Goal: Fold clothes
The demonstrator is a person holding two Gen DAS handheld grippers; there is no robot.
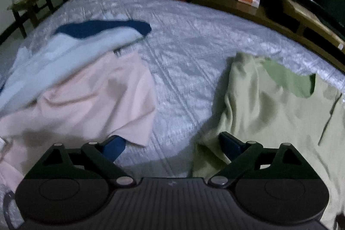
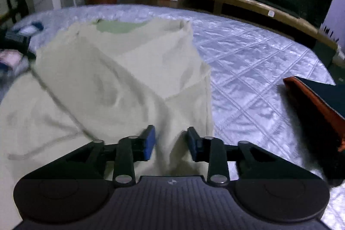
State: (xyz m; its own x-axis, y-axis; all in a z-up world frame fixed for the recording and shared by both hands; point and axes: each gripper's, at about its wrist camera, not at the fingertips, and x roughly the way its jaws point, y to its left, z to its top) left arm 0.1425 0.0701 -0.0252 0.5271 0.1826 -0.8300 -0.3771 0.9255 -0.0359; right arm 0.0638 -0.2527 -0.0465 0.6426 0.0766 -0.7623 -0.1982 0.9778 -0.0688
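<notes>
- Here, pale green garment (image 2: 120, 79) spread rumpled on the quilted bed (image 2: 248, 70), beside a pink garment (image 1: 90, 100).
- Right gripper (image 2: 171, 141): jaws part-spread astride a green fold, not pinching.
- Left gripper (image 1: 172, 143): jaws wide, empty.
- Best pinch both layers squarely, then lift evenly.

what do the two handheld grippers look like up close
Both match: the left gripper and right gripper have a black ribbed body with two round side discs, black linkage bars joined by silver rivets, and blue rectangular finger pads. A small logo marks each body's centre. No cables, hands or sleeves show.
</notes>
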